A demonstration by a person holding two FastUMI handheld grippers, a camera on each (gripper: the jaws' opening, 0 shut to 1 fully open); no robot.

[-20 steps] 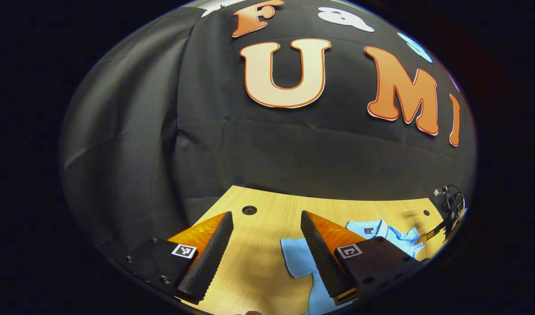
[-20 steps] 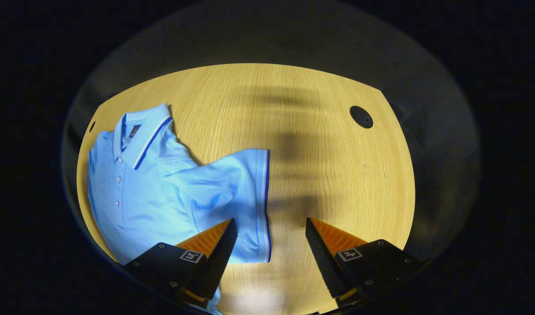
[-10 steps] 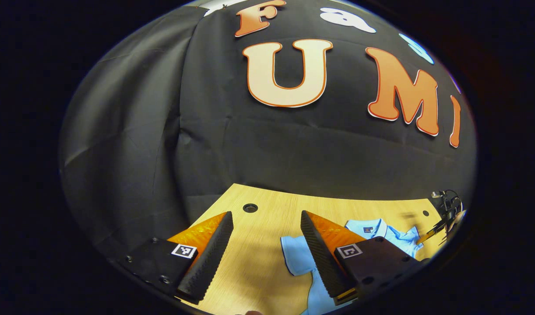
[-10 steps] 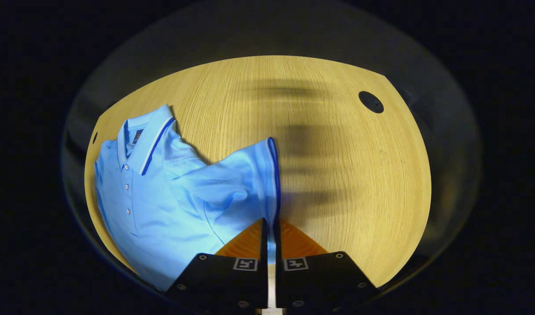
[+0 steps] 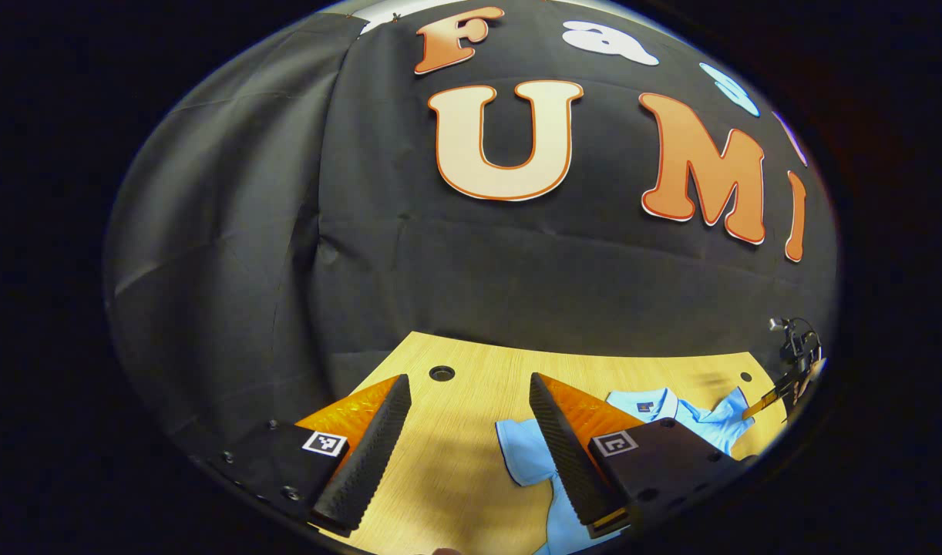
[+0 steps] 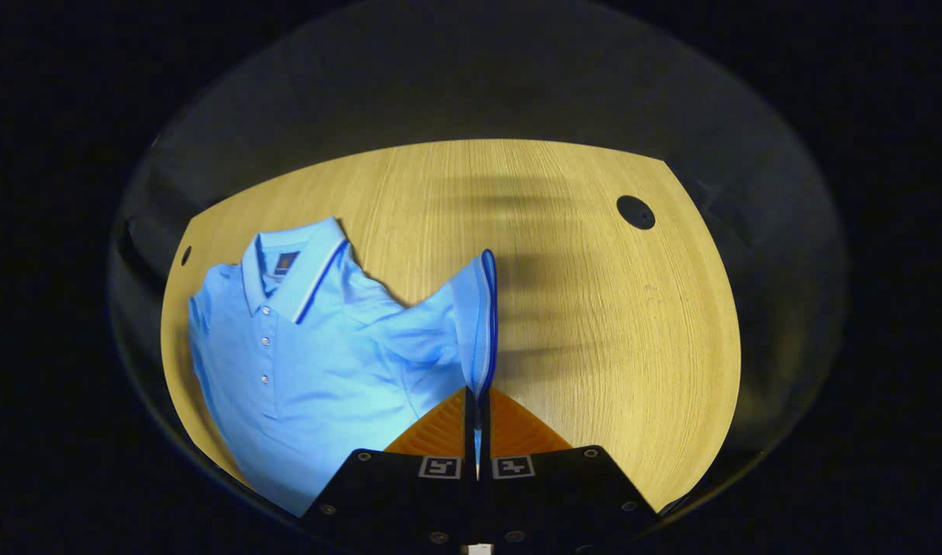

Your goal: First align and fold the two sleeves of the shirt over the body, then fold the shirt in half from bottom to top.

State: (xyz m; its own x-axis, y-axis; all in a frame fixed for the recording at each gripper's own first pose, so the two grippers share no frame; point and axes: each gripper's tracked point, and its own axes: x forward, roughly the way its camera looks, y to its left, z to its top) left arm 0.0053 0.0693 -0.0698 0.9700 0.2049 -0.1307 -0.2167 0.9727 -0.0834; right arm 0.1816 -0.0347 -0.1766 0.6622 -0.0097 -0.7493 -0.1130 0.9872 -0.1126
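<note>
A light blue polo shirt (image 6: pixel 317 362) with a dark-striped collar lies on the wooden table (image 6: pixel 594 324), buttons up. In the right gripper view, my right gripper (image 6: pixel 475 397) is shut on the hem of the shirt's sleeve (image 6: pixel 475 324), which stands lifted off the table on edge. In the left gripper view, my left gripper (image 5: pixel 467 389) hangs open over bare wood left of the shirt (image 5: pixel 533 455). Its right finger hides part of the cloth. The other gripper (image 5: pixel 787 381) shows small at the far right, by the raised sleeve (image 5: pixel 729 412).
The table (image 5: pixel 455 470) has round cable holes (image 6: pixel 635 212) (image 5: pixel 442 373) near its back corners. The black cloth wall (image 5: pixel 517 285) stands right behind the table's far edge. Bare wood lies to the right of the shirt in the right gripper view.
My right gripper closed on the sleeve hem and has lifted it, so the sleeve now stands up off the table. The left gripper has barely moved.
</note>
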